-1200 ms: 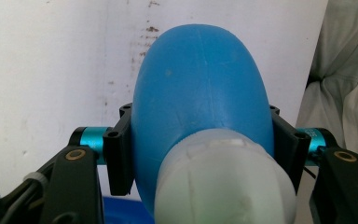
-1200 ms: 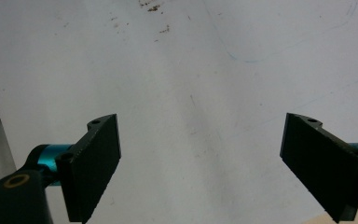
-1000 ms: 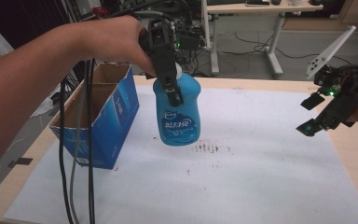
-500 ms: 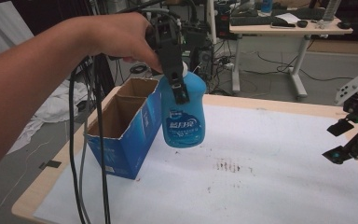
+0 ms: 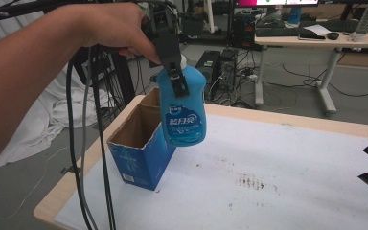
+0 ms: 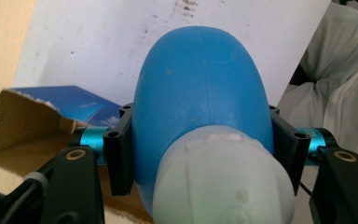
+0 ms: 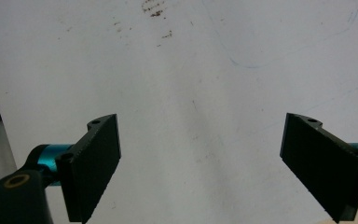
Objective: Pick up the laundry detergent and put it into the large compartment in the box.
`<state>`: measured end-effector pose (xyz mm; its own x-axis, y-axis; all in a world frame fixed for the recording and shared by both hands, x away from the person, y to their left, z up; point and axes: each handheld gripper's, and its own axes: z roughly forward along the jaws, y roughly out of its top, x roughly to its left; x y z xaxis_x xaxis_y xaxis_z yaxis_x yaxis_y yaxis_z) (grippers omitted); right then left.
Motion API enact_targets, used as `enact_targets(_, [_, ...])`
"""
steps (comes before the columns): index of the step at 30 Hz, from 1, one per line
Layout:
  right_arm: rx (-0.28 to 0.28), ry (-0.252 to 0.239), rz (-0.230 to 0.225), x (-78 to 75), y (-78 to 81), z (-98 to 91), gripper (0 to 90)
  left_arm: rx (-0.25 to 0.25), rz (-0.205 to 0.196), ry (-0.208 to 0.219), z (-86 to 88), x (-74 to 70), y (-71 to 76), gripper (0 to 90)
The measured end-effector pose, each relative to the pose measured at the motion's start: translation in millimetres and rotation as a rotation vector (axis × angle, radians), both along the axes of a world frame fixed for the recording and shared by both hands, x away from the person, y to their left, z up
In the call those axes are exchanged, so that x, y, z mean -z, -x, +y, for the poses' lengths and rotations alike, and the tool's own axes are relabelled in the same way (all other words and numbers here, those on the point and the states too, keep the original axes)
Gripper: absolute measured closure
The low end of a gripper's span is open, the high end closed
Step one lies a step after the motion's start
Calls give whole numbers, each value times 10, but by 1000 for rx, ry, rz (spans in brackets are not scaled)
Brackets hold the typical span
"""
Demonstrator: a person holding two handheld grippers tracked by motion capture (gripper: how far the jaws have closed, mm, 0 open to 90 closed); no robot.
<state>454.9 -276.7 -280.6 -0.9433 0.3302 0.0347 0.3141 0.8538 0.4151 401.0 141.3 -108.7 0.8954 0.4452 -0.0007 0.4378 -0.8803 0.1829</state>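
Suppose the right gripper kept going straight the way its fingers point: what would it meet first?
Most likely the white table cover. The right gripper is open with nothing between its fingers, and bare sheet lies ahead; how far is unclear.

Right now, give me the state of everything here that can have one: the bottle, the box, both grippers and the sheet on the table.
Bottle: capped, upright, held in the air over the box's right side.
Box: open at the top, standing on the sheet, nothing seen inside.
Left gripper: shut on the bottle just under its white cap.
Right gripper: open, nothing between its fingers, over the sheet.
Sheet: flat on the table, stained with dark specks.
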Motion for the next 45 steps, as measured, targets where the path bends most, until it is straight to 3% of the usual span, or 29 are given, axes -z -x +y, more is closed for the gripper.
enact_targets(8, [3, -1, 1, 8, -13, 9, 115, -58, -8, 29, 270, -148, 43, 377])
enact_targets(27, [12, 4, 8, 28, -39, 23, 115, -156, -38, 27, 828, -210, 74, 377])
enact_targets(45, [26, 11, 9, 29, -44, 17, 115, -187, -47, -2, 1082, 36, 13, 377])
